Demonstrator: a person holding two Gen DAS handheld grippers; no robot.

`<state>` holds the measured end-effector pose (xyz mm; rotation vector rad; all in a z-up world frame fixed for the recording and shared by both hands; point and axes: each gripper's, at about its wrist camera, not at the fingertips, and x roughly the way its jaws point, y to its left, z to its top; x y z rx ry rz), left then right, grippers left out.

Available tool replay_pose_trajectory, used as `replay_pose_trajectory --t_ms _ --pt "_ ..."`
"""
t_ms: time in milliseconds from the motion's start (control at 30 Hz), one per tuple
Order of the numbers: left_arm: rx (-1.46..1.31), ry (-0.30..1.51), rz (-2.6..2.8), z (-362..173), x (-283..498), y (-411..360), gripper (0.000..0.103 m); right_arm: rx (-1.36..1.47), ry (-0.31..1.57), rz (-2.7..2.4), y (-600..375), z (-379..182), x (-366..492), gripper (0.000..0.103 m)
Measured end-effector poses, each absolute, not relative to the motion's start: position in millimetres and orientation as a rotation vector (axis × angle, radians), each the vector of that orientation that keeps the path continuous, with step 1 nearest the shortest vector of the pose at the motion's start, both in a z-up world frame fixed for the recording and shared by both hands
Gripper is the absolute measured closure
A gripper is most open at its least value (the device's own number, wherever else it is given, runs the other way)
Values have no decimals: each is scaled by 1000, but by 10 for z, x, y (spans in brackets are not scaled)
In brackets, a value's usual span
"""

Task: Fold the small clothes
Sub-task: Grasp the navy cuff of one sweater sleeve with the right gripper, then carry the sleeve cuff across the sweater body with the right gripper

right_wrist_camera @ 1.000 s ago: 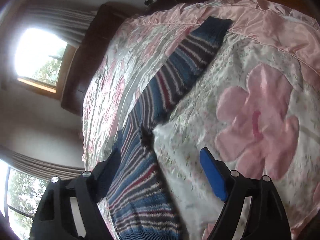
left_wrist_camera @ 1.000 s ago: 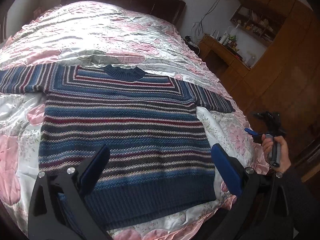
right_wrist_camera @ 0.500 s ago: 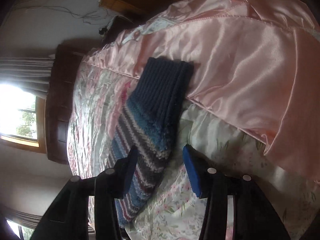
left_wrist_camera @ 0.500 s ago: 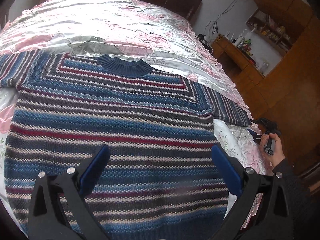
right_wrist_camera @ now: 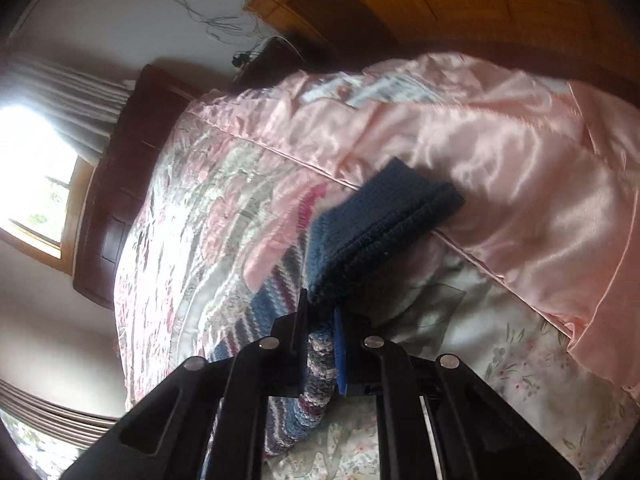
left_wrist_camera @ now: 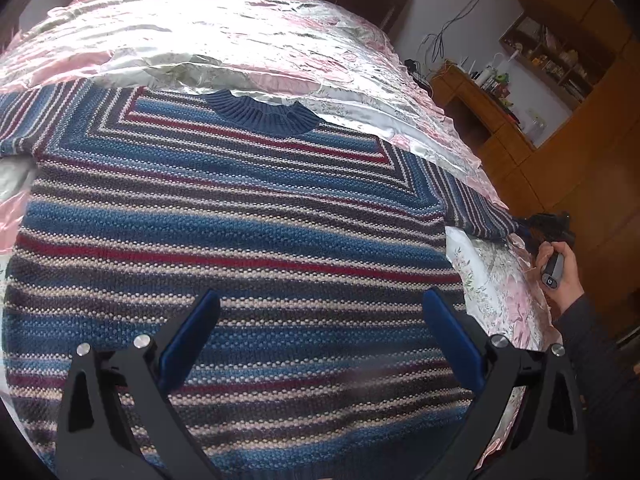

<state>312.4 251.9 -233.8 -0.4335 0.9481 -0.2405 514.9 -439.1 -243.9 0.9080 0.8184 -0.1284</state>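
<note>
sweater: a striped knit sweater [left_wrist_camera: 240, 240] in blue, red, grey and cream lay face up and flat on the bed, its navy ribbed collar [left_wrist_camera: 262, 114] pointing toward the headboard.
progress: the fold looked barely begun; the body was spread to full width, one sleeve ran off the left edge of the left wrist view, and no part was yet turned over onto the body.
right claw: the right claw [right_wrist_camera: 320, 322] was pressed together on the right sleeve just behind its navy ribbed cuff [right_wrist_camera: 384, 236], the cuff sticking out past the fingertips and lifted a little off the quilt.
left claw: the left claw [left_wrist_camera: 320, 340] was spread wide and empty, hanging over the lower middle of the sweater; whether it touched the knit could not be told.
left to do: judging by the layout, both sleeves had to go in across the body, then the body had to be folded up.
bed cover: a shiny satin quilt [left_wrist_camera: 224, 36] with pink flowers, creased and slippery looking, so the sweater could slide when pulled.
surroundings: a dark wooden headboard [right_wrist_camera: 120, 200], a bright window [right_wrist_camera: 32, 176] with curtains, and wooden shelving [left_wrist_camera: 560, 52] with small items stood well apart from the sweater.
obstacles: nothing lay on the sweater; the sleeve end sat near the bed's edge, where the person's hand [left_wrist_camera: 560, 276] held the right tool.
</note>
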Motion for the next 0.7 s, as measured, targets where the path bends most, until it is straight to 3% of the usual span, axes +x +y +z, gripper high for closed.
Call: replay_pose_trajectory --t_ms 367,533,700 --pt "-528 890 -241 -2161 2855 3117 3 392 665 4 -2479 -854 5162 93" --pt "-565 852 -227 -2078 2701 3452 3 179 650 60 -1446 -593 5103 93" --pt "-594 830 -218 -2082 2583 3751 3 -62 645 102 -324 -678 5062 93"
